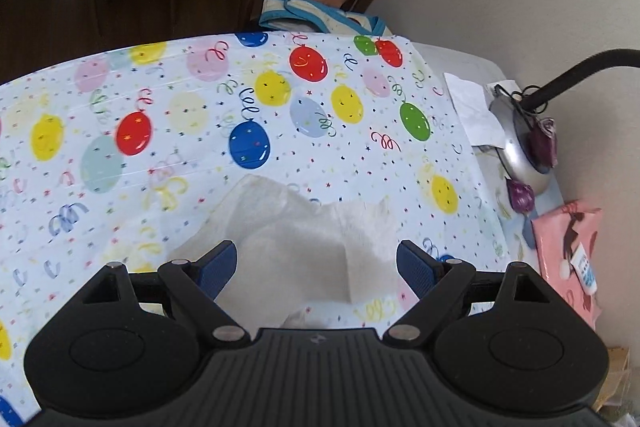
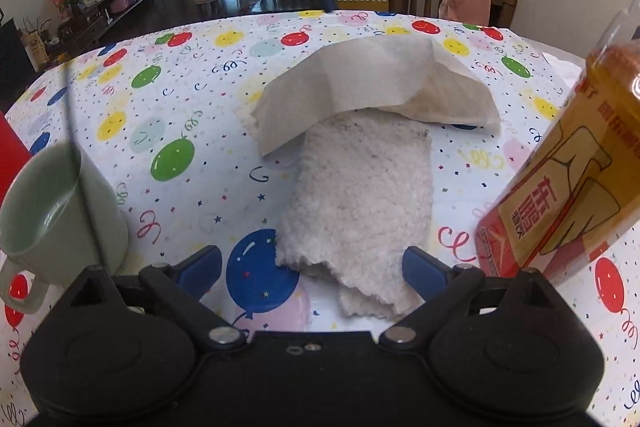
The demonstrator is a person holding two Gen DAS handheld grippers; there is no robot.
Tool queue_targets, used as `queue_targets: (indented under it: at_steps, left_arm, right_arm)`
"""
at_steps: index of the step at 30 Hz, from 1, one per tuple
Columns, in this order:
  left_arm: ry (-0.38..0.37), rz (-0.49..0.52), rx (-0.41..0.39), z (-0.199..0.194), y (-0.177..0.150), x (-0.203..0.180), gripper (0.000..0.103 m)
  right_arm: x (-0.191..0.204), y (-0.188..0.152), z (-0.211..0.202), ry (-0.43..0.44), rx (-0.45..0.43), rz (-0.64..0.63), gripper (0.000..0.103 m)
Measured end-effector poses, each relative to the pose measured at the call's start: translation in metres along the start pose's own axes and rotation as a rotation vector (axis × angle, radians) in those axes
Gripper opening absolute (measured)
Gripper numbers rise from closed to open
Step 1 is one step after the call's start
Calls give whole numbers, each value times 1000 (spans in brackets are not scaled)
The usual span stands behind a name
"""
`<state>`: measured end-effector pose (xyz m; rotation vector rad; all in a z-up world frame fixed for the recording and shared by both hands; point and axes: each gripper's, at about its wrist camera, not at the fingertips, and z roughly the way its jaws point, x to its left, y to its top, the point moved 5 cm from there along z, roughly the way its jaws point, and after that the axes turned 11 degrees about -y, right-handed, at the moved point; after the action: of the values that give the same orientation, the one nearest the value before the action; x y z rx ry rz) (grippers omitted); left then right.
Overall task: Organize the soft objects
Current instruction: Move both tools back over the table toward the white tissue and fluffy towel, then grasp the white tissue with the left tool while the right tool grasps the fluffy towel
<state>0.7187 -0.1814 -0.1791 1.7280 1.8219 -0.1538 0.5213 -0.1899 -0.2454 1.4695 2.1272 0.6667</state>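
holding both claws wide and empty, left claw (image 1: 316, 265) over the tissue (image 1: 304, 227), right claw (image 2: 312, 269) by the cloth (image 2: 360, 187), so i can grab them.

Nubbly cloth (image 2: 360, 195), thin crinkled paper (image 2: 372, 87)

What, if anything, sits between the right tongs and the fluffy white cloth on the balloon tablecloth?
Nothing visible does. The open right tongs hang right over the near end of the fluffy white cloth, with only balloon-print tablecloth around it. A thin white paper towel drapes over the cloth's far end; the pale green mug and orange-labelled bottle stand off to the sides.
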Motion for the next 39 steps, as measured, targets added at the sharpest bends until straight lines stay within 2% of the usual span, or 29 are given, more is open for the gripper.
queue_targets:
  at_steps: [6,12,16,18,23,24,26,28,34,39]
  left_arm:
    - [57,35,67,41,-3,8,87]
    - [76,41,98,63,-10,20,87]
    - [88,76,89,66,-14,23,85]
    - [102,100,81,64,-16,21,79]
    - [149,119,47,56,-17,26,38]
    - [149,116,43,54,-18,28,33]
    - [138,103,36,52,-19,32,27]
    - [134,100,31,50,-22,34,20]
    - [136,108,24,40,-30,35,13]
    - [114,114,6,20,-38,32,12]
  right_arm:
    - [0,0,2,32,5,10,97]
    - [-1,-1,3,34,1,17,97]
    - [-4,-3,5,26,-5,48,90]
    - [-6,-4,5,17,-13,63,86]
    - [-11,-4,5,-6,-27,83,69]
    - [-13,-4,5,-11,-29,85,67]
    - [-16,-3,5,-28,-36,87,52]
    - [-20,-3,6,-37,-42,96,46]
    - [-34,-4,4,-25,-54,154,24]
    - [-45,-6,-9,0,-75,204,17]
